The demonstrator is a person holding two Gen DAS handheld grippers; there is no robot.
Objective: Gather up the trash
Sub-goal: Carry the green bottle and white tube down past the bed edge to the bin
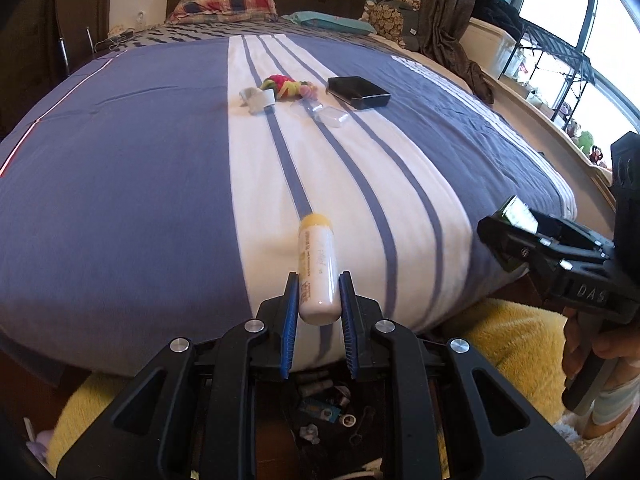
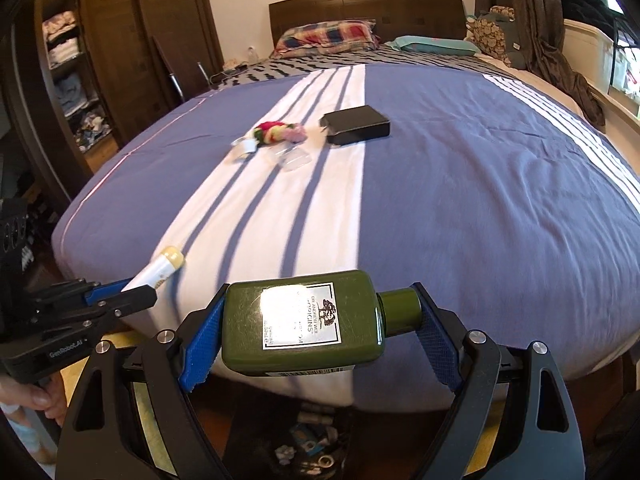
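Green bottle [image 2: 304, 324]: right view only.

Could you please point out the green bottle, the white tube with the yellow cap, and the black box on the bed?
green bottle [image 2: 304, 320]: right wrist view, on its white label.
white tube [image 1: 318, 276]: left wrist view, mid-body, between the pads.
black box [image 2: 356, 124]: right wrist view, on its top face.

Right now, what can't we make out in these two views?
- Bin, both views: gripper frames cover its rim; contents dark and too small to name.
- White tube print, left view: blurred.
- Green bottle label, right view: glare washes out the middle.
- Clear item on the bed, both views: too small to identify.
- Right gripper in the left view: cut off by the edge.
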